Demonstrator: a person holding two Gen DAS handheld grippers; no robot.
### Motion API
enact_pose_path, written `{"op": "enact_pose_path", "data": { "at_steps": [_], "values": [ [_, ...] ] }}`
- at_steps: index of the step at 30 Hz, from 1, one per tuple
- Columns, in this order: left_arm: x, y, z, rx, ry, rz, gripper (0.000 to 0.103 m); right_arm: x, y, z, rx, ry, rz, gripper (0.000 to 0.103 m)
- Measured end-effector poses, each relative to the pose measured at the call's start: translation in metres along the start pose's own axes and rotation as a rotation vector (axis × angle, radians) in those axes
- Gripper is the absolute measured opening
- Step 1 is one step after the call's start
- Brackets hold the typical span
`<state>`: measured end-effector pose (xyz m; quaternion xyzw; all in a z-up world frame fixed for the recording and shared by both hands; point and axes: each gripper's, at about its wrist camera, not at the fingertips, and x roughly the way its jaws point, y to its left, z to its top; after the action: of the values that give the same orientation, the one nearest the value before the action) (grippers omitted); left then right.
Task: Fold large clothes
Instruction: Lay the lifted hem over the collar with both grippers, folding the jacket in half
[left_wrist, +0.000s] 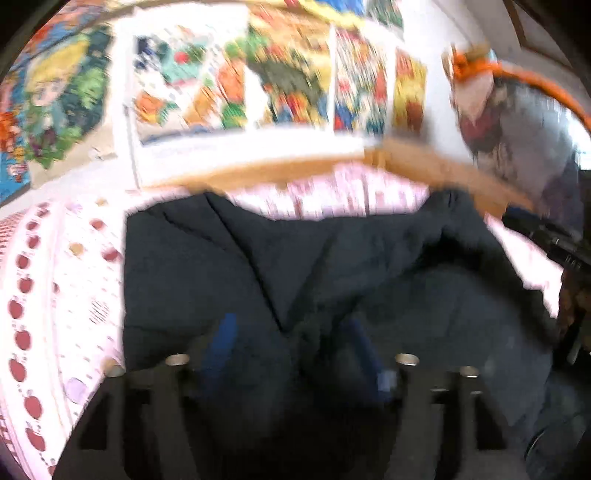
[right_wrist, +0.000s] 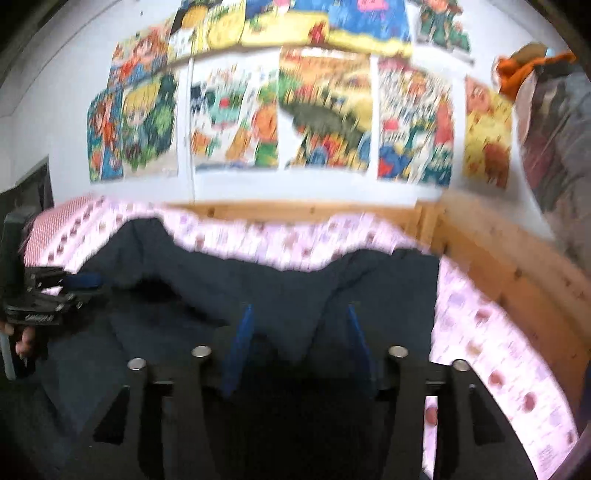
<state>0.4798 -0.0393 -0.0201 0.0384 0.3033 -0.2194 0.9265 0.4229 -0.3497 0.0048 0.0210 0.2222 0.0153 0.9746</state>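
A: Where is the garment?
B: The dark navy garment (right_wrist: 229, 280) lies spread on the pink patterned bedsheet (right_wrist: 476, 314), rumpled, its far edge short of the wooden bed frame (right_wrist: 509, 266).

A: And the grippers?
B: The right gripper (right_wrist: 299, 332) hangs over the garment with its blue fingers (right_wrist: 240, 339) spread apart, nothing between them. The left gripper (left_wrist: 291, 339) is also parted over the garment; blur hides whether it touches the cloth.

A: The room?
B: Colourful posters (right_wrist: 325, 110) cover the white wall (right_wrist: 48, 122) behind the garment. Clothes hang (right_wrist: 554, 140) beside the bed frame's corner.
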Motion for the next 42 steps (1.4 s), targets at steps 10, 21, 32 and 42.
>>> {"op": "enact_pose_path", "data": {
  "at_steps": [10, 21, 32, 42],
  "values": [
    [0.052, 0.000, 0.065, -0.146, 0.034, -0.057, 0.077, 0.094, 0.016, 0.038, 0.083, 0.180, 0.091, 0.052],
    [0.103, -0.018, 0.037, 0.051, 0.203, -0.044, 0.079, 0.123, 0.035, 0.000, -0.086, 0.304, 0.163, 0.053],
    [0.118, -0.031, 0.018, 0.172, 0.232, 0.041, 0.083, 0.125, 0.039, -0.030, -0.150, 0.296, 0.133, 0.053],
    [0.124, -0.028, 0.015, 0.153, 0.219, 0.033, 0.088, 0.138, 0.048, -0.035, -0.216, 0.332, 0.083, 0.053]
  ]
}}
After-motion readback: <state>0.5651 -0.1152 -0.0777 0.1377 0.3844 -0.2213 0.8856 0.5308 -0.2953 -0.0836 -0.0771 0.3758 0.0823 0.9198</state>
